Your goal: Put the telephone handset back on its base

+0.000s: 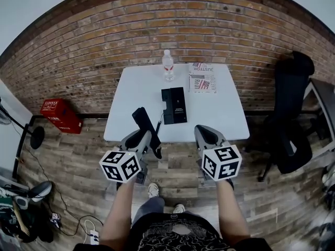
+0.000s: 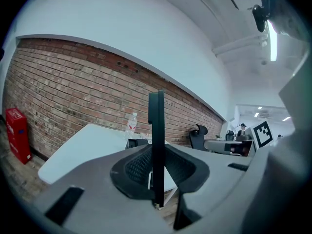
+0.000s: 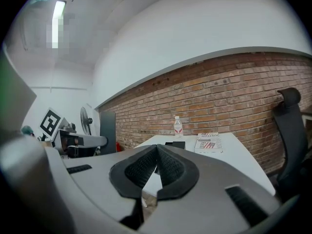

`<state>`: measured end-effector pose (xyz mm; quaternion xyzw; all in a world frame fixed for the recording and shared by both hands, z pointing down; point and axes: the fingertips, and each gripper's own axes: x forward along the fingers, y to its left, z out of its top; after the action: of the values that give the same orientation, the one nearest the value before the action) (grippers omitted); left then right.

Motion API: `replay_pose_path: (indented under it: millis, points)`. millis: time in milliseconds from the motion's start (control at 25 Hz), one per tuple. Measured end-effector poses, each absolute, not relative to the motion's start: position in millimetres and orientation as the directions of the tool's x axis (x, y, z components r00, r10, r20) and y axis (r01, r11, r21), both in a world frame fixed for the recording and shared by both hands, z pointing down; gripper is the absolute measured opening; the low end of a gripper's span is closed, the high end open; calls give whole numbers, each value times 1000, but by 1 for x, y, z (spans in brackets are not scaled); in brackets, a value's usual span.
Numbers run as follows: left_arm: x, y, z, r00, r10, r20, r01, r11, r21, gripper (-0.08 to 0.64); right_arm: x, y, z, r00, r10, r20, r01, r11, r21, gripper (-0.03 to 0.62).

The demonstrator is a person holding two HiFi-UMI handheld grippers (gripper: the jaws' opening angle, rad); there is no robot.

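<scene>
The black telephone handset [image 1: 143,120] is held over the table's near edge, left of the black telephone base [image 1: 174,105] that lies mid-table. My left gripper [image 1: 149,140] is shut on the handset's lower part. In the left gripper view the handset [image 2: 156,126] stands edge-on between the jaws, pressed by both pads. A thin cord [image 1: 158,125] runs from the handset toward the base. My right gripper [image 1: 207,135] hovers at the table's near edge, right of the base. Its pads [image 3: 168,167] meet with nothing between them, and the base [image 3: 174,145] shows far ahead.
On the white table [image 1: 136,88] a water bottle [image 1: 167,65] stands at the back and a newspaper [image 1: 202,77] lies back right. A black office chair [image 1: 290,119] is right of the table. A red crate [image 1: 60,115] sits on the floor by the brick wall at left.
</scene>
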<state>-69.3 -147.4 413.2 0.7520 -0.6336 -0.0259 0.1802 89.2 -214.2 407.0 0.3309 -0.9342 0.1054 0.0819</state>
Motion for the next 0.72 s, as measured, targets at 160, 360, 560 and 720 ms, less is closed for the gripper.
replay_pose_path:
  millis: [160, 360, 560, 720]
  points:
    - [-74, -165, 419, 218, -957, 192, -938, -152, 311, 75, 80, -228, 408, -769, -599, 225, -633, 762, -135, 2]
    - [-84, -194, 432, 265, -943, 202, -921, -185, 343, 75, 67, -251, 413, -758, -608, 238, -644, 755, -124, 2]
    - [-97, -227, 448, 326, -918, 226, -900, -228, 371, 75, 49, -276, 418, -740, -623, 254, -664, 738, -123, 2]
    - [-106, -255, 455, 378, -895, 236, -879, -267, 395, 75, 34, -296, 420, -721, -639, 269, -682, 721, -117, 2]
